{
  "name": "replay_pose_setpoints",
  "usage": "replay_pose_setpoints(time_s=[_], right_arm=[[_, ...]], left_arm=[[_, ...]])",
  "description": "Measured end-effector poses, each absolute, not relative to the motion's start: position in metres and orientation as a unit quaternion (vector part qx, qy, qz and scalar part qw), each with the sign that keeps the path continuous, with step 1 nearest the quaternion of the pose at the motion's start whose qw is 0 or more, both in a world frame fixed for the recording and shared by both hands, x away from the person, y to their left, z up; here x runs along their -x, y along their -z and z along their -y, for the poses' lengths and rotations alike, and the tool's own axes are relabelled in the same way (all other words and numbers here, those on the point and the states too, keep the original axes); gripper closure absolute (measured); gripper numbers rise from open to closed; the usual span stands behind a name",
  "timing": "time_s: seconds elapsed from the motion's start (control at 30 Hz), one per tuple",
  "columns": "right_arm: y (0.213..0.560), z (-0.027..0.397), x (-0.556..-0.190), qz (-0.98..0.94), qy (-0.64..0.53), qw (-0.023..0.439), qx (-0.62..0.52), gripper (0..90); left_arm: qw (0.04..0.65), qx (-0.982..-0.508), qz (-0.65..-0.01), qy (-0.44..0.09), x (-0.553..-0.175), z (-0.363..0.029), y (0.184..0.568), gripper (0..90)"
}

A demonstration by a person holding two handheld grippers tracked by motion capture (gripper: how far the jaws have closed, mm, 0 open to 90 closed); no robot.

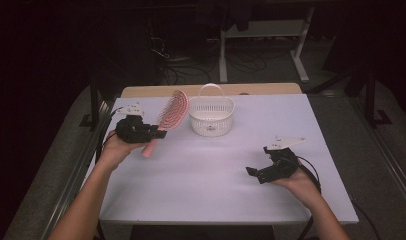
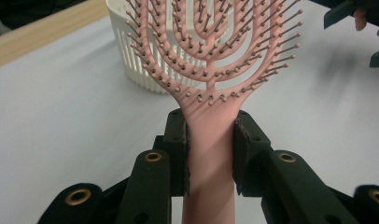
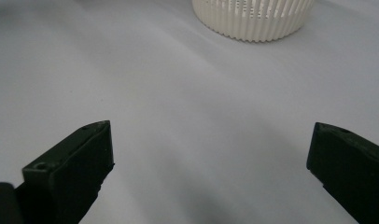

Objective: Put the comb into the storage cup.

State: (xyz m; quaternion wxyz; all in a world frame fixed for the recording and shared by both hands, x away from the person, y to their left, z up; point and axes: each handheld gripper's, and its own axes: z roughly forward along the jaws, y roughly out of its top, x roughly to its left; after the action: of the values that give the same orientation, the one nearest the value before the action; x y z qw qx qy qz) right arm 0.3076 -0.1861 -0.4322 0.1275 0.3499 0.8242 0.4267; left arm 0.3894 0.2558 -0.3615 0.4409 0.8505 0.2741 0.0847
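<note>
The pink brush [image 1: 171,114] is held off the tabletop [image 1: 216,165] at the far left, head tilted up toward the basket [image 1: 211,116] just to its right. The left tongs [image 2: 210,149] pinch its handle just below the bristled head, both pads pressed against the sides. The white basket stands at the far middle, handle upright. Near right, the right tongs [image 1: 257,170] are spread wide over bare tabletop, pinching nothing, well apart from the brush.
</note>
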Motion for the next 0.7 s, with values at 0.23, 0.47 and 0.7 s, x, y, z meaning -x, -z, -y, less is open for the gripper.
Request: replay_pose_setpoints(time_s=[0.23, 0.47, 0.7], right_arm=[[0.432, 0.186, -0.307, -0.824, -0.428, 0.127, -0.349, 0.1], [0.432, 0.186, -0.307, -0.824, -0.429, 0.127, -0.349, 0.1], [0.431, 0.186, -0.307, -0.823, -0.429, 0.127, -0.349, 0.1]], left_arm=[[0.455, -0.847, -0.26, -0.088, -0.394, -0.247, 0.355, 70.6], [0.474, -0.841, -0.247, -0.087, -0.401, -0.237, 0.347, 70.7], [0.489, -0.835, -0.237, -0.089, -0.41, -0.229, 0.338, 70.7]])
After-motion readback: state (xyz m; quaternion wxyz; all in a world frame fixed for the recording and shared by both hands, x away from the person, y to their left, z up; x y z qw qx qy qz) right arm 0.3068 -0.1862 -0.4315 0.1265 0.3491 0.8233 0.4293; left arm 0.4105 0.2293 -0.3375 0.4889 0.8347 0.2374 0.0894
